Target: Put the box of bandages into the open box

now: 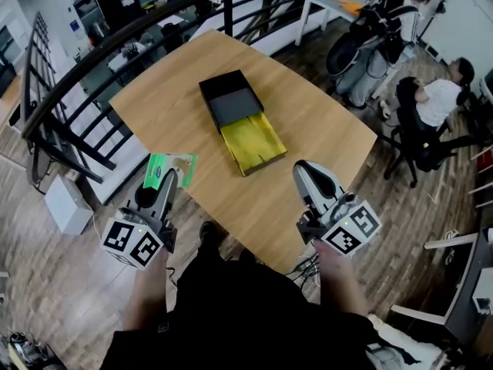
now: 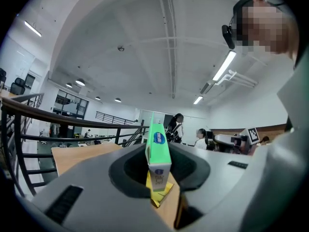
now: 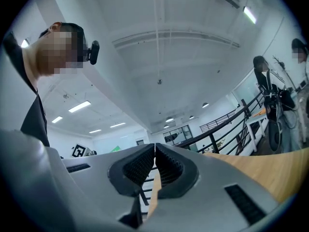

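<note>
Your left gripper [image 2: 158, 170] is clamped on the box of bandages [image 2: 158, 146], a slim green carton with a blue oval mark on its face. The carton stands on its narrow edge between the two pads, and its far end projects beyond the jaw tips. In the head view, this gripper and its load are held off the near left edge of the wooden table [image 1: 331, 133], above the plank floor [image 1: 46, 284]. The carton is clear of the tabletop. The open box [image 1: 239, 122] lies near the middle of the table, ahead of the left gripper and to its right, well apart from the carton. It consists of a black sleeve [image 1: 229, 99] at the far end and a yellow tray [image 1: 253, 141] drawn out towards you. In the left gripper view, part of the yellow tray shows just below the carton's lower edge, in line with the jaws. Your right gripper [image 3: 154, 161] has its ribbed pads closed against each other. It is held at the near right edge of the table, to the right of the yellow tray and apart from it.
</note>
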The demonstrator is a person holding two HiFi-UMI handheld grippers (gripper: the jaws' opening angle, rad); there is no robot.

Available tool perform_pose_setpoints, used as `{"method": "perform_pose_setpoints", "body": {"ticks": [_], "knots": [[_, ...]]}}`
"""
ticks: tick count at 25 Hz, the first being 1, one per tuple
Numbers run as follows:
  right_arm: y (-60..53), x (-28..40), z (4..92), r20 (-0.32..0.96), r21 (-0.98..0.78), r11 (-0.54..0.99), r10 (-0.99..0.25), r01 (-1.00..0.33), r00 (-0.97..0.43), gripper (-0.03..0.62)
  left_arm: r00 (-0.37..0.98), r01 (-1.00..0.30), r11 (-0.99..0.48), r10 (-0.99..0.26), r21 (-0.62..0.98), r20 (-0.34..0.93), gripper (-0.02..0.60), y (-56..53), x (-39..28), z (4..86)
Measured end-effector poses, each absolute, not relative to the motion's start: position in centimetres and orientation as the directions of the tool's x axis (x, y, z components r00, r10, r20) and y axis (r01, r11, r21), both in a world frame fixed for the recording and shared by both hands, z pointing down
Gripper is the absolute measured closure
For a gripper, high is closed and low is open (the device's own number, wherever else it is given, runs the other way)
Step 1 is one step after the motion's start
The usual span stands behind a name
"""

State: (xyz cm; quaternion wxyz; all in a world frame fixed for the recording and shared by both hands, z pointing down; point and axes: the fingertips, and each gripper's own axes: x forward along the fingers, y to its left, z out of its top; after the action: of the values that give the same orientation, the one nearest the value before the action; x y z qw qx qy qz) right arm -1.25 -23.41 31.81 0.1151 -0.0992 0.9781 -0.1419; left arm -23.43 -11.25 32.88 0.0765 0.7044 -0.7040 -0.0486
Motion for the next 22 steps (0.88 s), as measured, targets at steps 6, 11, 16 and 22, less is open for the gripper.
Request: {"method": "perform_pose_setpoints", "body": {"ticks": [6, 11, 16, 22], "knots": [[-25.5, -5.0, 32.0, -0.167, -0.3, 0.928, -0.281, -0.223, -0.945, 0.556, 0.072, -0.979, -0.062, -0.997, 0.195, 0.041, 0.486, -14.9, -27.4, 33.4], [-26.4, -8.5, 31.8, -0.146, -0.294, 0.917, -0.322, -0.27, -0.935, 0.556, 0.125, -0.97, -0.113, -0.991, 0.214, 0.042, 0.486, -17.1, -31.0, 33.6], [-27.3, -13.7, 31.8, -0.119, -0.285, 0.902, -0.368, -0.323, -0.922, 0.556, 0.197, -0.955, -0.183, -0.98, 0.235, 0.038, 0.486, -19.8, -35.9, 34.1], [-27.2, -16.7, 32.0, -0.086, -0.279, 0.876, -0.431, -0.393, -0.898, 0.556, 0.285, -0.928, -0.266, -0.958, 0.262, 0.04, 0.486, -22.0, -38.6, 34.9]]}}
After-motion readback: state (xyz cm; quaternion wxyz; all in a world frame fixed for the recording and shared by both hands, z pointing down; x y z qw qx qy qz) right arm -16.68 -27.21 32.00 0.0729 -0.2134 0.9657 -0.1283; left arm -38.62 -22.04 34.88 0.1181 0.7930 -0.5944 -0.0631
